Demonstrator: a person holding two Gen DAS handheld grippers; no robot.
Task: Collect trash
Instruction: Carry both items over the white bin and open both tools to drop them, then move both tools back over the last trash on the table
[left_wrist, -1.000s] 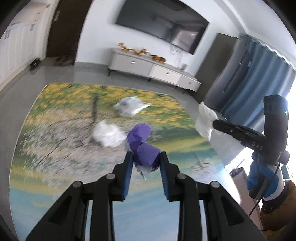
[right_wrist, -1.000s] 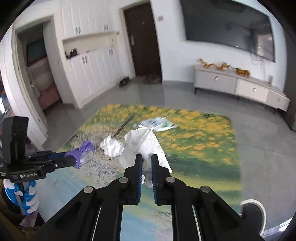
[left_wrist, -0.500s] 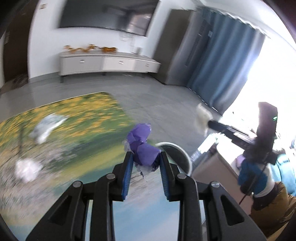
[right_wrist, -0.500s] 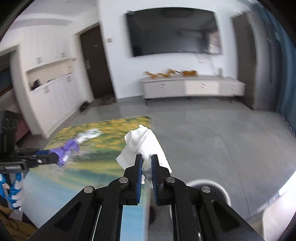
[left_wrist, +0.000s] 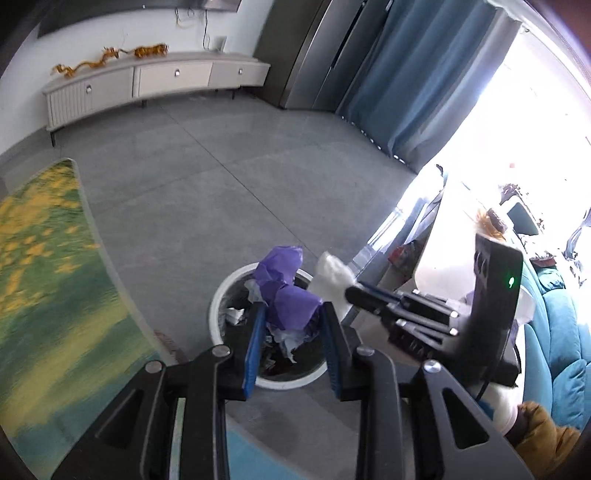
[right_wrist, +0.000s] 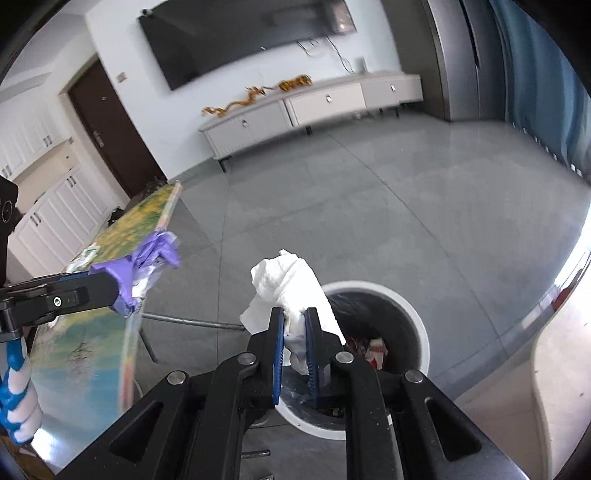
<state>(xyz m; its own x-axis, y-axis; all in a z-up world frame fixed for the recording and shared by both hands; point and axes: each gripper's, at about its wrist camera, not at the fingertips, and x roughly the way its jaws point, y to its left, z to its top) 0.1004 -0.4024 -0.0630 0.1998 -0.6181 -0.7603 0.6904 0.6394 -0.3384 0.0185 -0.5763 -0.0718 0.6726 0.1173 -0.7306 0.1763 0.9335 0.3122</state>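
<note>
Left wrist view: left gripper (left_wrist: 292, 334) clamps a crumpled purple wrapper (left_wrist: 286, 291) between its blue pads (left_wrist: 255, 349), held above the white-rimmed trash bin (left_wrist: 218, 306) on the grey floor (left_wrist: 207, 184). Wrapper and fingers cover most of the bin mouth; only scraps of white and dark litter inside show, hard to identify. Right gripper (left_wrist: 349, 293) enters from the right with a white crumpled tissue (left_wrist: 330, 278) at its tips, beside the purple wrapper; whether the two touch is unclear. Right edge is blown out by window light, so the items there are unreadable. Table (left_wrist: 44, 280) with the yellow-green printed top is blurred and cut off at left.

Right wrist view: right gripper (right_wrist: 294, 345) has its jaws narrow, pinching the white tissue (right_wrist: 290, 288), which stands up above the fingers and hangs partly over the bin (right_wrist: 417, 332). Bin's near rim is hidden behind the gripper body; some red and white litter is visible inside. Left gripper (right_wrist: 122, 284) is seen side-on at left, holding the purple wrapper (right_wrist: 155, 254) at the table edge (right_wrist: 129, 332); a silvery bit under the wrapper is too small to identify. Holder's hand is cut off.
</note>
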